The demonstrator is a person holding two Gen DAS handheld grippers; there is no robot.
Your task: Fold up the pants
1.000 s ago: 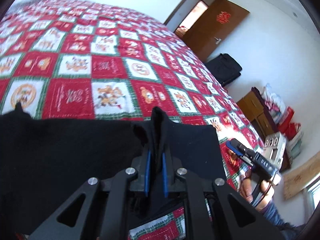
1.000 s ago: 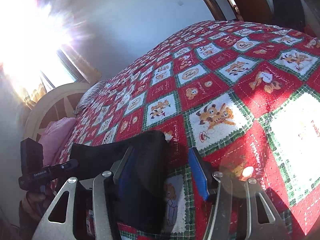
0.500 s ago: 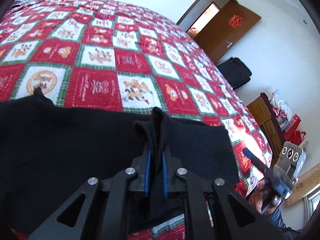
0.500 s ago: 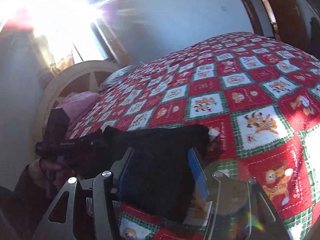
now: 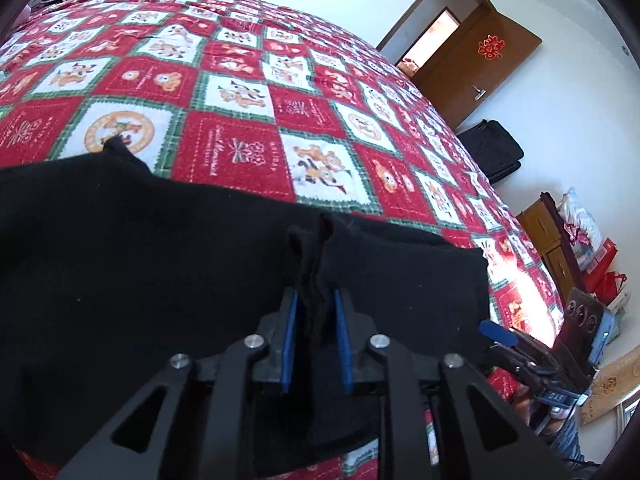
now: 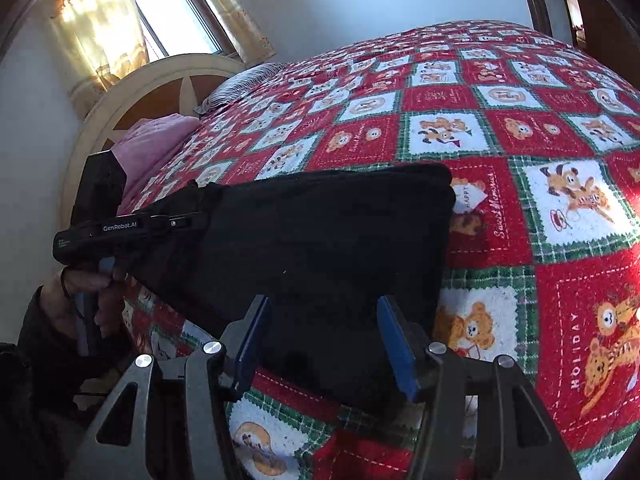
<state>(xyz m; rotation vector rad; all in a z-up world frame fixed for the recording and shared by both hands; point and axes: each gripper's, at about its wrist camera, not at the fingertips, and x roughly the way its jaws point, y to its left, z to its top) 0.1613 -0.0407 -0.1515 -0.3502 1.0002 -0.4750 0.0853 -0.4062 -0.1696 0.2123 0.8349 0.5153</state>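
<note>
Black pants [image 5: 168,264] lie flat on the red, white and green patchwork bedspread [image 5: 248,92]. My left gripper [image 5: 316,312] is shut on a pinched ridge of the pants' fabric near their right end. In the right wrist view the pants [image 6: 320,232] lie as a dark strip across the bed's near edge. My right gripper [image 6: 324,332] is open, its blue pads either side of the pants' near edge, holding nothing. The right gripper also shows in the left wrist view [image 5: 532,352], and the left gripper in the right wrist view [image 6: 132,228].
A pink cloth [image 6: 152,140] and striped pillow [image 6: 240,84] lie by the headboard [image 6: 132,96]. A black bag [image 5: 492,152] sits on the floor near the wooden door [image 5: 480,64]. A wooden cabinet [image 5: 548,236] with red bags stands at the right.
My right gripper has let go of the pants and opened, swinging to face along the bed. The left gripper stays shut on the fabric and has lowered the pants flatter onto the bedspread.
</note>
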